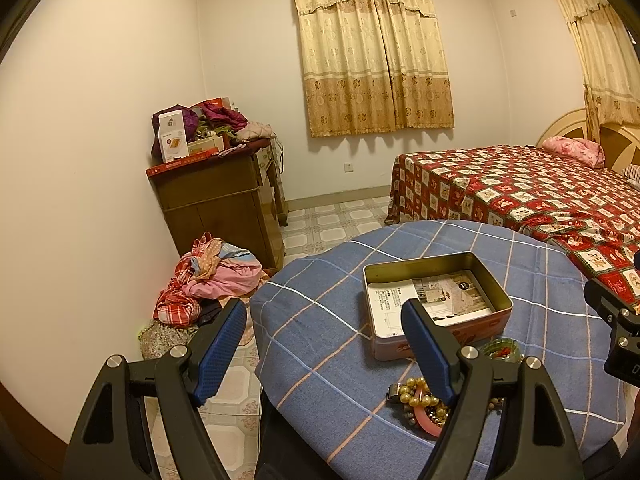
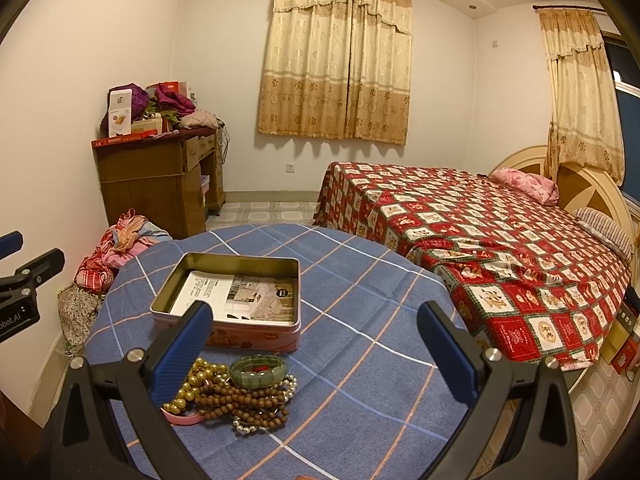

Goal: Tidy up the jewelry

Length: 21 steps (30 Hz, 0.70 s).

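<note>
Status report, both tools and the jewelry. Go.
Left tool open, empty. Right tool open, empty. Jewelry pile untouched on checked cloth, beside open tin. Nothing in the way.

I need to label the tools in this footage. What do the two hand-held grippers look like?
Both look alike. The left gripper and right gripper each have a black, angular plastic frame with triangular cut-outs, round silver bolts at the joints, and two fingers faced with dark blue ribbed pads. In the right view, the left gripper's body carries white lettering ending in "bot.AI". No cables or sleeves show.
</note>
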Available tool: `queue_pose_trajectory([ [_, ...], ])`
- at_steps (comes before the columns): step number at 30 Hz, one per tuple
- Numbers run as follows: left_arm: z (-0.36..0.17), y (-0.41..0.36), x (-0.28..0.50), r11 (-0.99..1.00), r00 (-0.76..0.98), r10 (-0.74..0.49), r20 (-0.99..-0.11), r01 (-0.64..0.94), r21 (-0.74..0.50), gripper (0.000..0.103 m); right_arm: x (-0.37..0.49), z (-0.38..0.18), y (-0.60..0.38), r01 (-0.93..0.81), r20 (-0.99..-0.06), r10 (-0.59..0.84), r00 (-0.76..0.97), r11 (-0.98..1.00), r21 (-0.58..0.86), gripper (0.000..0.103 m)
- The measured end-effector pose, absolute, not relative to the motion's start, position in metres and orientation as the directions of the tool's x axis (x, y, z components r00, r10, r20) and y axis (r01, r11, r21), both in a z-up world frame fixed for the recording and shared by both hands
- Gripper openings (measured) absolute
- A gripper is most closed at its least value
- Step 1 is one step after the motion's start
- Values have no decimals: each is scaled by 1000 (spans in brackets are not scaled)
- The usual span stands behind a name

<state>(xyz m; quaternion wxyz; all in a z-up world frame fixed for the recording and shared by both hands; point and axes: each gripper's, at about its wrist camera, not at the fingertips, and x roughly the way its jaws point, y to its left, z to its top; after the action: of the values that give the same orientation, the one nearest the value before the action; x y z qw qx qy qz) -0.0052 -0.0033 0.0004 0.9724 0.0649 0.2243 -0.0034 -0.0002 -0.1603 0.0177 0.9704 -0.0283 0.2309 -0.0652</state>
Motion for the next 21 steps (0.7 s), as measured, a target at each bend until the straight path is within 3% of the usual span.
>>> queue_pose_trajectory([
  [12,-8,6,-4,991,893,24,-450,40,132,80,1,9,-162,119,-452,-144,880,989,-83,103],
  [21,-31,-4,22,988,857,42,-513,42,151,80,17,-9,-166,119,-507,-144,850,990,-81,103],
])
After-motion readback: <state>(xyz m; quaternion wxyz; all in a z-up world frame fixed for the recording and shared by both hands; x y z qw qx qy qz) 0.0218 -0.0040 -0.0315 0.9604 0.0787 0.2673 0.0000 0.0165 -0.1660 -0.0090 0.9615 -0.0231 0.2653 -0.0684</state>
